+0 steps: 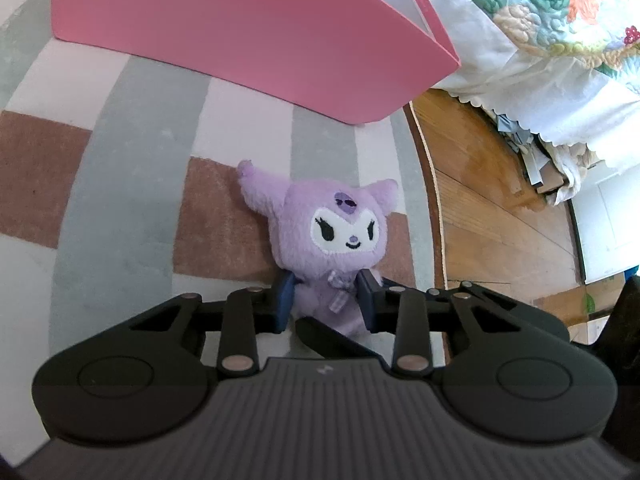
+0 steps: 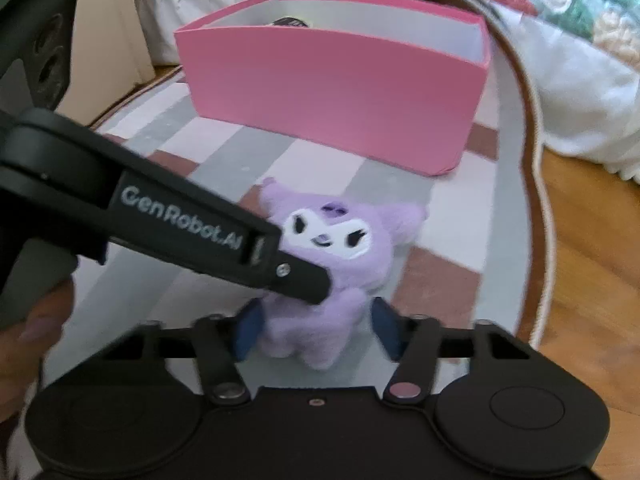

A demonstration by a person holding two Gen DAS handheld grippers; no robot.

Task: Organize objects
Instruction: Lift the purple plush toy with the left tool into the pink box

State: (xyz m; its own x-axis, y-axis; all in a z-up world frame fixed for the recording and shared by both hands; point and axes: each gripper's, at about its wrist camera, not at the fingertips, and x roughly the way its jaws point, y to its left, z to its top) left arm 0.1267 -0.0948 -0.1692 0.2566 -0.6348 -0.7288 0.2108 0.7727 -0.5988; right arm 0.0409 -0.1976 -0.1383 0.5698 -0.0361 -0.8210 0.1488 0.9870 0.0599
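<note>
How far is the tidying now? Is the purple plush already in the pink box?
Not yet. Done: a dark object already lies in the box. In hand: the plush is on the rug, with both the left gripper and the right gripper around its body, fingers apparently not fully closed. Left: lifting it into the box.

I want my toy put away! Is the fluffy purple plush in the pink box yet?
Not yet. The fluffy purple plush lies on the striped rug, outside the pink box, with both grippers' fingers flanking its body.
</note>
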